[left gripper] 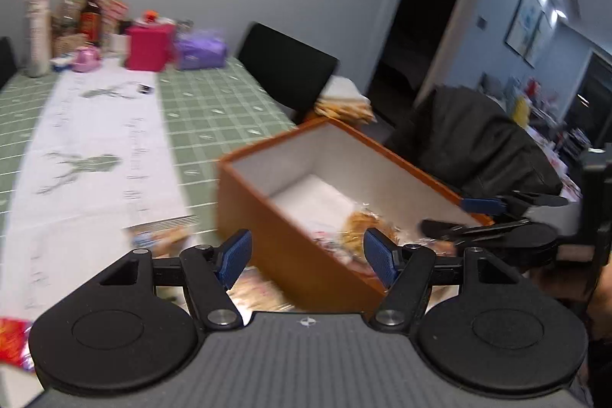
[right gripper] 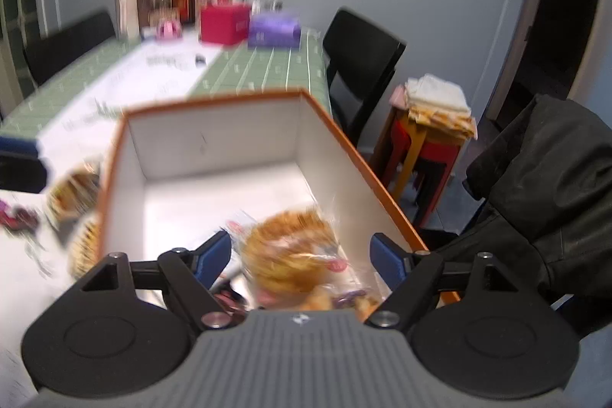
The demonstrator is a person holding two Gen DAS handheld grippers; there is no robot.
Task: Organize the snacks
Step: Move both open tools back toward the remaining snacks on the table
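Note:
An orange box (left gripper: 264,217) with a white inside (right gripper: 214,140) stands on the table's right side. In it lies a clear bag of golden snacks (right gripper: 290,255), also blurred in the left wrist view (left gripper: 359,232). My right gripper (right gripper: 300,257) hangs open over the box, its blue pads either side of that bag and apart from it. My left gripper (left gripper: 308,257) is open and empty in front of the box's outer wall. More snack packets (left gripper: 164,236) lie on the cloth left of the box (right gripper: 76,194). The right gripper's fingers (left gripper: 478,217) show at the box's right rim.
The green checked tablecloth (left gripper: 214,109) has a white runner (left gripper: 95,140). At the far end stand a pink box (left gripper: 147,46), a purple pack (left gripper: 201,52), a bottle (left gripper: 91,14) and stacked cups (left gripper: 38,33). A black chair (right gripper: 359,64), a jacket-draped chair (right gripper: 543,186) and a stool with folded cloths (right gripper: 436,102) stand to the right.

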